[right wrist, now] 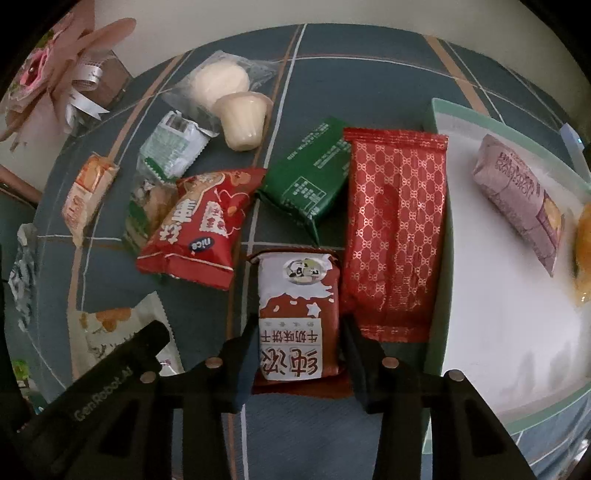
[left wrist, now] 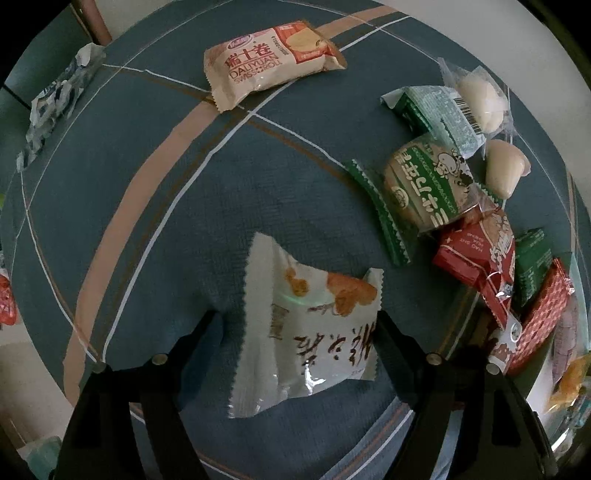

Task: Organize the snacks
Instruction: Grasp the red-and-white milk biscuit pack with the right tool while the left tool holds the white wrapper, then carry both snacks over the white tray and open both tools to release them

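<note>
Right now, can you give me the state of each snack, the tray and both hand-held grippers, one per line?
Left hand-held gripper: open, straddling the white packet.
White packet: flat on the tablecloth, not gripped.
Right hand-held gripper: shut on the milk biscuit packet.
Milk biscuit packet: sealed, pinched between the pads.
Tray: holds the purple roll.
Purple roll: sealed, lying in the tray.
Red patterned packet: flat against the tray's edge.

A blue cloth (left wrist: 155,229) with tan bands and thin white lines covers the bench. Beyond its edge a pale floor (right wrist: 236,14) shows. The light is dim.
</note>
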